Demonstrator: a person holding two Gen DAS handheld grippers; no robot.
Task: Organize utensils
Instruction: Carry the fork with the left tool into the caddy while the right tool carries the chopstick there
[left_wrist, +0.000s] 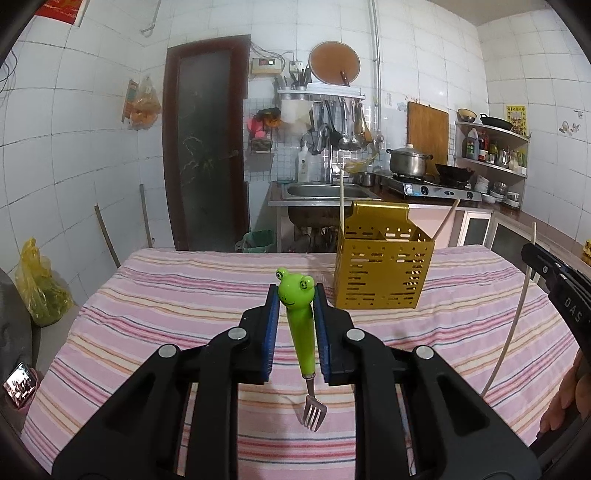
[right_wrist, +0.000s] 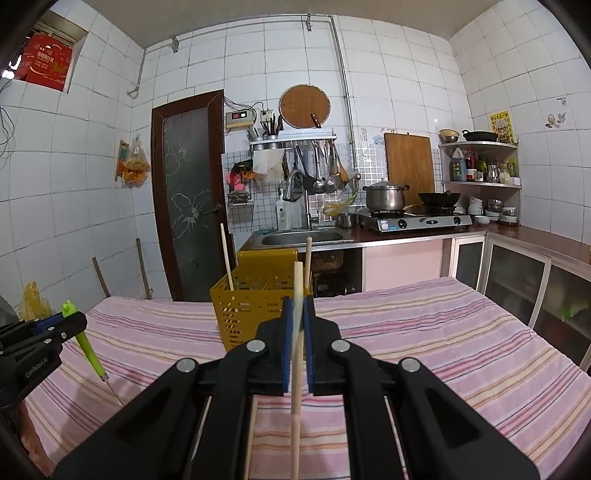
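While my left gripper (left_wrist: 295, 295) clamps the green frog-handled metal fork (left_wrist: 300, 332) and my right gripper (right_wrist: 298, 306) pinches a pale wooden chopstick (right_wrist: 295, 369), both short of the perforated yellow metal caddy (left_wrist: 382, 266), I judge dropping each in comes next.

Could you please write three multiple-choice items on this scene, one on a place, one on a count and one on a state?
1. Where does the yellow utensil holder stand?
A. in the sink
B. on the striped tablecloth
C. on the stove

2. How many chopsticks stand in the holder?
A. none
B. two
C. five

3. How is the frog-handled fork held?
A. by the left gripper, tines down
B. by the right gripper, tines up
C. it lies flat on the cloth

Answers:
1 B, the holder rests on the pink striped cloth at the table's far side.
2 B, one stick leans at each end of the holder.
3 A, the blue pads clamp the green handle and the tines hang below.
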